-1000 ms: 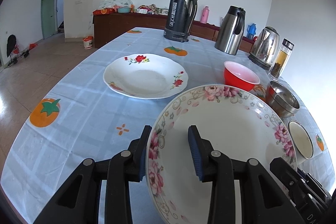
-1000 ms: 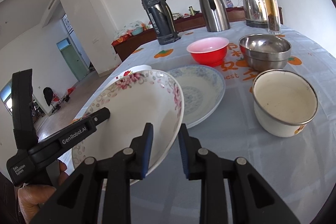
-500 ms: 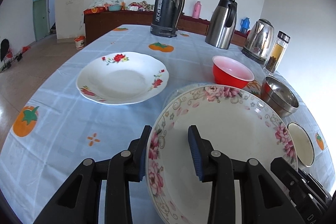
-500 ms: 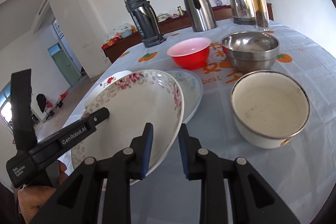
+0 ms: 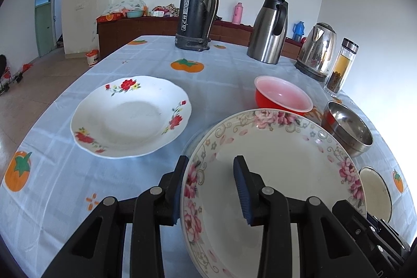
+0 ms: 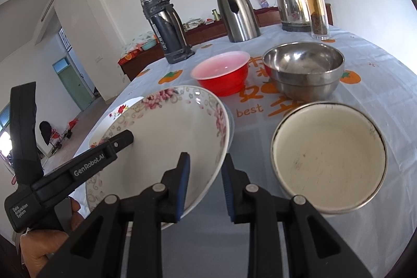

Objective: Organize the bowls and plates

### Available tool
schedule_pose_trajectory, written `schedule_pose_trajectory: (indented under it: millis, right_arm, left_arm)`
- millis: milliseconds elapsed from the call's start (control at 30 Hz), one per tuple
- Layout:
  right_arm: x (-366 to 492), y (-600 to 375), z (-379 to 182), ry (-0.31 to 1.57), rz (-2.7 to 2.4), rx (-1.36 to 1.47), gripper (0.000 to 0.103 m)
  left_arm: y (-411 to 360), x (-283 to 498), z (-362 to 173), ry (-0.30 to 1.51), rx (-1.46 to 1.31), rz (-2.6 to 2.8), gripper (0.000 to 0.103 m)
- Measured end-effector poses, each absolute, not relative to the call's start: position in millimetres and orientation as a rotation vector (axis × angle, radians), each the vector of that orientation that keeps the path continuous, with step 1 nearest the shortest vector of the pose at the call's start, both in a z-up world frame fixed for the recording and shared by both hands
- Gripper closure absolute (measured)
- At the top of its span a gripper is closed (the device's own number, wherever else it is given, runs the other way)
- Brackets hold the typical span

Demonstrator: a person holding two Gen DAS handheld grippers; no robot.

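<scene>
A pink-flowered plate (image 5: 281,173) hangs above the table, held from both sides. My left gripper (image 5: 211,163) is shut on its left rim, and my right gripper (image 6: 205,156) is shut on its right rim (image 6: 169,127). Under it a blue-patterned plate (image 6: 231,121) shows only as a thin edge. A white plate with red flowers (image 5: 130,116) lies on the cloth to the left. To the right stand a red bowl (image 6: 221,72), a steel bowl (image 6: 305,69) and a cream enamel bowl (image 6: 328,155).
A dark flask (image 5: 198,4), a steel jug (image 5: 271,30), a kettle (image 5: 318,48) and a glass bottle (image 5: 341,64) stand along the back of the table. A hand (image 6: 47,239) grips the left tool. The table's edge (image 5: 52,106) curves down the left.
Both grippers have carried the pink-flowered plate to the right. It now covers almost all of the blue-patterned plate. Neither grip has changed.
</scene>
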State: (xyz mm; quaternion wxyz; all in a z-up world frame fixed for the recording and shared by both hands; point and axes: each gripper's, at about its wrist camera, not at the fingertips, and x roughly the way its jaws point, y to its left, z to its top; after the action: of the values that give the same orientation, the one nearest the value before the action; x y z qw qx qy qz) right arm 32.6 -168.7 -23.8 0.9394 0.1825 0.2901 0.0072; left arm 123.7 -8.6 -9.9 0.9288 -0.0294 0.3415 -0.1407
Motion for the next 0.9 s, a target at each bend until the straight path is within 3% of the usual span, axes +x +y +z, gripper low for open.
schedule_pose_trajectory:
  millis: [700, 900]
  right_arm:
    - [60.3, -171.8, -27.7, 0.631, -0.023, 0.345, 0.078]
    - [69.4, -168.5, -29.9, 0.669, -0.035, 0.319, 0.072]
  left_arm:
    - [-15.6, 149.2, -22.6, 0.763, -0.08, -0.283, 0.065]
    - [-16.0, 150.9, -23.0, 0.766, -0.082, -0.286, 0.065]
